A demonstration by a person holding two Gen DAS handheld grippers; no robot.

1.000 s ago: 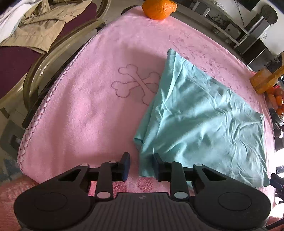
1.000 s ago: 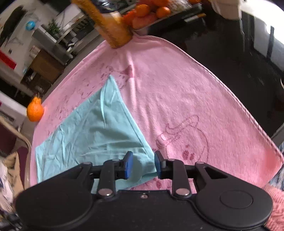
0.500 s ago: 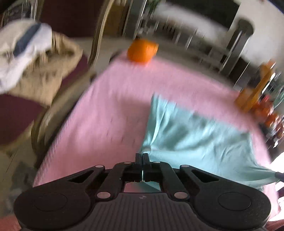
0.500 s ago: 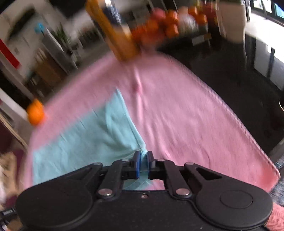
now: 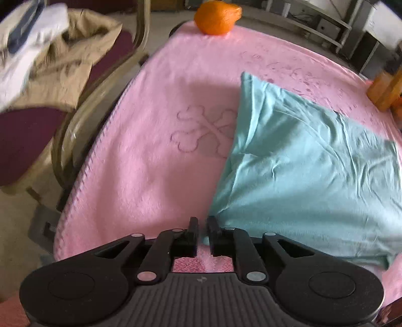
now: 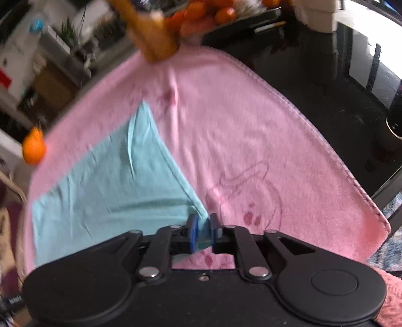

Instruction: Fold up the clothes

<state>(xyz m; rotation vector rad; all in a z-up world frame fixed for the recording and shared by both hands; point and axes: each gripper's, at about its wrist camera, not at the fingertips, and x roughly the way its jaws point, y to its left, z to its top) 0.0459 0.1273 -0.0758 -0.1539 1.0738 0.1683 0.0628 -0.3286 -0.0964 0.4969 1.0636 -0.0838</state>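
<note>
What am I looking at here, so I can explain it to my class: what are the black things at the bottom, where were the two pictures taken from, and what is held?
There is no robot. A person holds a two-finger tool in each hand, and a wide-angle camera on each looks forward along its fingers. One picture comes from the left tool, the other from the right tool.

A pink towel covers the table. On it lies a teal cloth, with an orange at the far edge. Clothes are piled on a chair beside it.

The right tool pinches one near corner of the teal cloth. Another corner reaches the left tool's narrow gap, but its grip is unclear.
</note>
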